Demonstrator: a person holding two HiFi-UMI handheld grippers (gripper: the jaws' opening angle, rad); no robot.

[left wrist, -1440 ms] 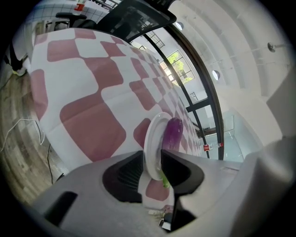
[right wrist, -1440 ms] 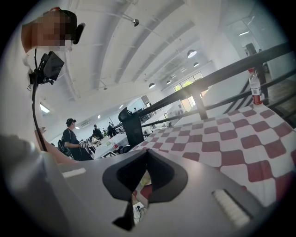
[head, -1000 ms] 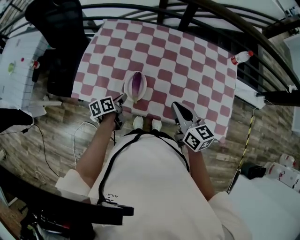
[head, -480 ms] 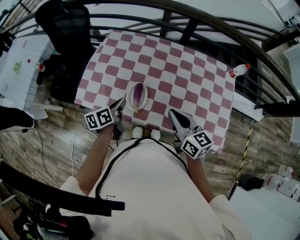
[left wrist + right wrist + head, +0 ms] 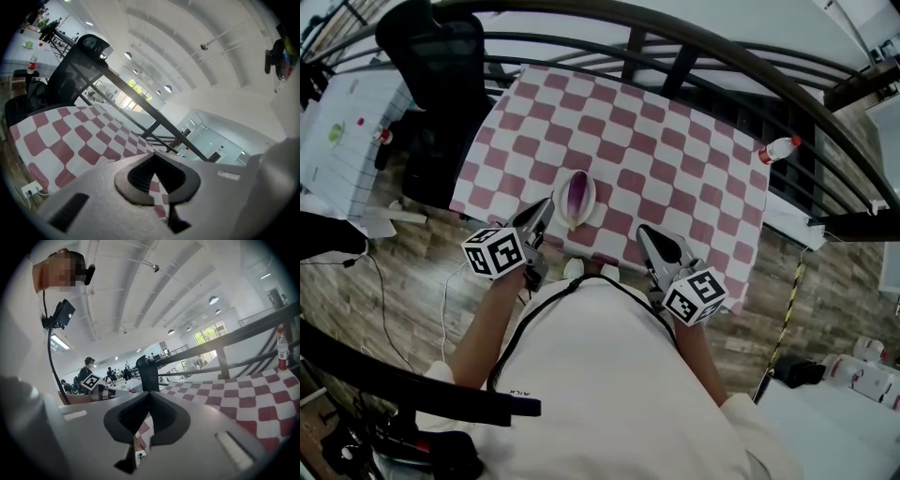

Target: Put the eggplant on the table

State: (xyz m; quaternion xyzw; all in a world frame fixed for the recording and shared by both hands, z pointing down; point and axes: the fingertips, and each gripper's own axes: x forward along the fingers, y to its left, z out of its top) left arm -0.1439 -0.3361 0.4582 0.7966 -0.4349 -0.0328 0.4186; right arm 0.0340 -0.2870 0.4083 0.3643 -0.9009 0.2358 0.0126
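Observation:
The purple eggplant (image 5: 577,194) lies with a white rim round it, perhaps a small plate, near the front edge of the table (image 5: 675,178) with its red-and-white checked cloth. My left gripper (image 5: 544,207) hangs just left of the eggplant and above it, not touching, jaws shut and empty. In the left gripper view the left gripper (image 5: 154,155) shows only cloth (image 5: 61,136) past its closed tips. My right gripper (image 5: 645,233) hovers over the front edge to the eggplant's right. The right gripper (image 5: 149,393) is shut too, holding nothing. Neither gripper view shows the eggplant.
A black office chair (image 5: 431,56) stands at the table's far left corner. A plastic bottle with a red cap (image 5: 778,148) sits off the right edge. Dark railing bars (image 5: 675,37) arc over the far side. Cables (image 5: 412,300) trail on the wooden floor.
My left gripper has risen from beside the eggplant toward the camera and rolled a little. The eggplant stays on the table. The right gripper rose slightly.

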